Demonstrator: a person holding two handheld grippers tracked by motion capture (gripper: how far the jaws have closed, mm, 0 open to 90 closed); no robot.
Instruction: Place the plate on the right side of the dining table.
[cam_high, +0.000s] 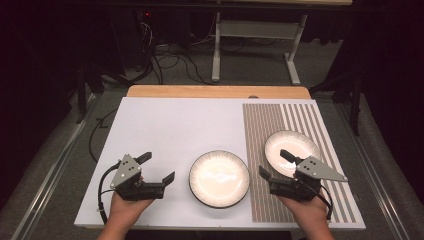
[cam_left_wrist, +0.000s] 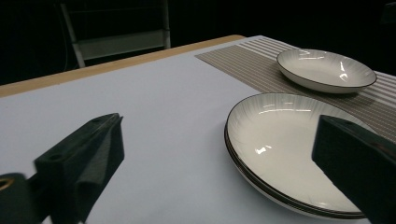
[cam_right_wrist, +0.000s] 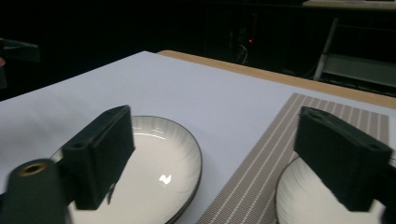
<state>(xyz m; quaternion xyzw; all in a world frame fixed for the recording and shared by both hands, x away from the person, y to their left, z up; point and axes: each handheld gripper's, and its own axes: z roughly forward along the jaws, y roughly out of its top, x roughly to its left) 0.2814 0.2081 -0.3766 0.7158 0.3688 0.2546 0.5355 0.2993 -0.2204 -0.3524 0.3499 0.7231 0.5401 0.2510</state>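
Your hands come in at the near edge of the surface (cam_high: 165, 120), one gripper each. Landmark: the centre plate (cam_high: 219, 178), white w/ dark rim, sitting on the white sheet; in the left gripper view it looks like a stack of two, rims doubled. Left gripper (cam_high: 159, 168) sits left of the centre plate, near but apart, jaws wide, nothing between them. Right gripper (cam_high: 272, 164) is right of the centre plate, over the striped placemat (cam_high: 260, 130), jaws wide and empty too; no pad touches anything. Second plate (cam_high: 291, 150) lies on the placemat, right of & slightly beyond the centre plate, not touching it; your right gripper's far jaw hangs over its near part in the high view. In the right gripper view the centre plate is behind the left-hand jaw, the second plate under the right-hand one. No brand, label or readable writing on plates, placemat or grippers.
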